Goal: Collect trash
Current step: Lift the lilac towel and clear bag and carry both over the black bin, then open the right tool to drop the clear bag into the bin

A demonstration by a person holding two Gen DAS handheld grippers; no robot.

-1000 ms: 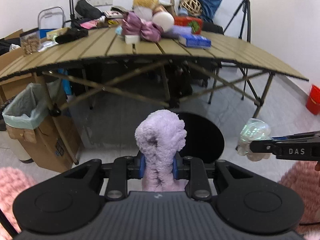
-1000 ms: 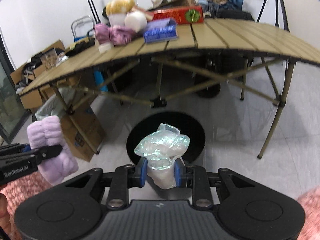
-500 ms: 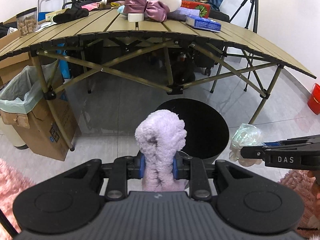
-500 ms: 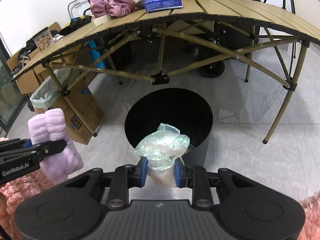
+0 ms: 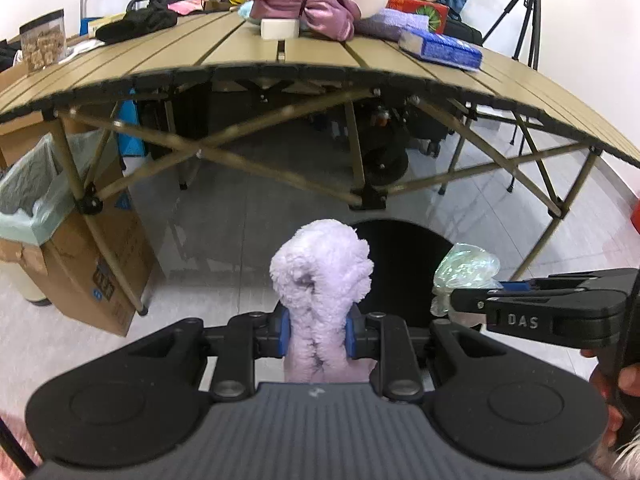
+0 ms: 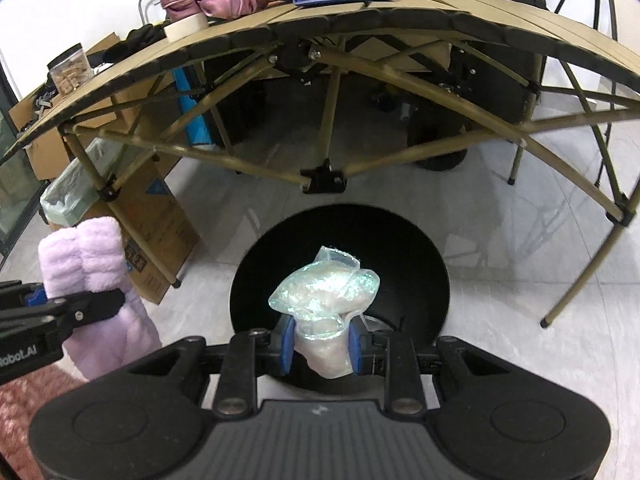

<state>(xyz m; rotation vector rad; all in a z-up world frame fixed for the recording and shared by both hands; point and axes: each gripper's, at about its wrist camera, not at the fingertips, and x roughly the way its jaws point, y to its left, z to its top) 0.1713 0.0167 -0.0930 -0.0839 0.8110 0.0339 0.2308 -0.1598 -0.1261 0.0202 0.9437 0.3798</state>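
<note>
Your left gripper is clenching the fluffy lilac cloth, holding it just left of the black bin on the floor. Your right gripper is gripping the crumpled iridescent wrapper — it is hanging over the bin's open mouth, near the folding table.

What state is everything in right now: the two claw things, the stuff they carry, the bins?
Left gripper: jaws shut on the purple fluffy cloth.
Right gripper: jaws shut on the crumpled plastic bag.
Black bin: open, no lid, directly below the bag.
Cardboard box: open, lined with a pale green bag.
Folding table: set up, cluttered at the back.
</note>
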